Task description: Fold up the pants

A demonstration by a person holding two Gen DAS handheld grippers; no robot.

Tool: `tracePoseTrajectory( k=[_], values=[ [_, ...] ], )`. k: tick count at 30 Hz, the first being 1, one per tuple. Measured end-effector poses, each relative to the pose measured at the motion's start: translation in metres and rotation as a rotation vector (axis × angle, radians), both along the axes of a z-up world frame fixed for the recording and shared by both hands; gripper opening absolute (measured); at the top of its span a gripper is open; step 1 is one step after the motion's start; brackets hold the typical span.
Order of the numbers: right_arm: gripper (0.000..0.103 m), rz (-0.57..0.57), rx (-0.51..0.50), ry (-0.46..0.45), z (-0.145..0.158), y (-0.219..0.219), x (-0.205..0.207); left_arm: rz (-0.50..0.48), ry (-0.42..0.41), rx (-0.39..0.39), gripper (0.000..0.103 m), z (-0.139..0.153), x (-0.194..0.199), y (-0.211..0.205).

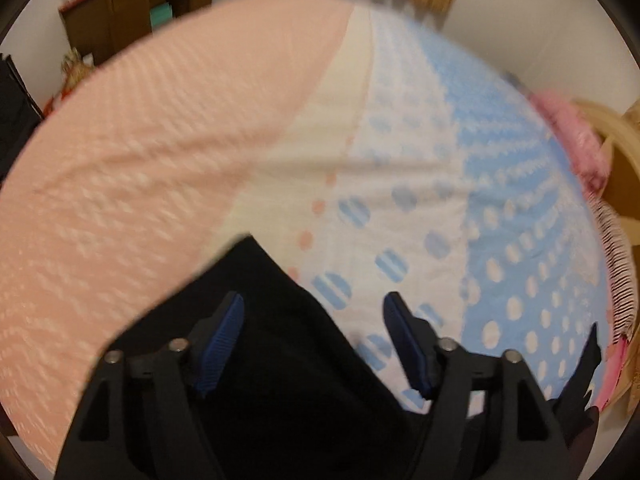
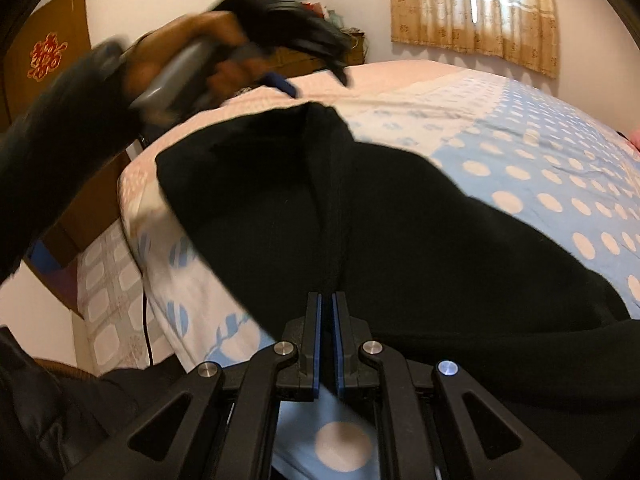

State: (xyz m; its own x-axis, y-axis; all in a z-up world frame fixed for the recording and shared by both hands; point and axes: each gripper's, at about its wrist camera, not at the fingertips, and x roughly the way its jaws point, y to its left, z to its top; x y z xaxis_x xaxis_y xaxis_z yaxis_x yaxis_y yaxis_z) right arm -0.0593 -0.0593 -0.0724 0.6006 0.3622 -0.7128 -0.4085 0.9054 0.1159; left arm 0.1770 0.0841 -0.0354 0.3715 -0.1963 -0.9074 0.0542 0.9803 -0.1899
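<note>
Between your right gripper's (image 2: 327,308) clenched jaws sits a fold of the black pants (image 2: 360,208); your left gripper (image 1: 314,320) hangs released above them. They stretch lengthwise away across the dotted bedspread (image 2: 540,152), toward the curtained window (image 2: 476,8).

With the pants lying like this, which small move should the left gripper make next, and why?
Probably lower the left gripper onto the pants edge below it and close. Its fingers are open with nothing pinched, while the right gripper looks shut on a ridge of the cloth on the bed.
</note>
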Motion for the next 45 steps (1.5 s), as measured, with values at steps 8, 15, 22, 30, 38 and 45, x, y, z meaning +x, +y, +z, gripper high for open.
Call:
tracePoseTrajectory(
  k=[8, 15, 22, 30, 38, 45],
  values=[
    [0.005, 0.018, 0.005, 0.001, -0.005, 0.001, -0.003, 0.01, 0.034, 0.034, 0.004, -0.019, -0.003, -0.003],
    [0.005, -0.121, 0.114, -0.059, 0.017, -0.035, -0.004, 0.029, -0.177, -0.162, 0.003, 0.019, -0.041, 0.042],
    [0.005, -0.237, 0.2, -0.086, 0.028, -0.067, 0.0, 0.06, -0.404, -0.287, 0.003, 0.07, -0.122, 0.091],
    [0.006, -0.261, 0.256, -0.038, 0.025, -0.069, 0.002, 0.164, -0.321, -0.187, 0.005, 0.009, -0.172, 0.14],
    [0.006, -0.259, 0.483, 0.123, 0.012, -0.089, 0.011, 0.176, -0.334, -0.174, 0.012, -0.001, -0.175, 0.136],
    [0.073, -0.422, 0.617, 0.134, 0.01, -0.147, -0.039, 0.1, -0.41, -0.199, 0.06, 0.005, -0.19, 0.134]
  ],
)
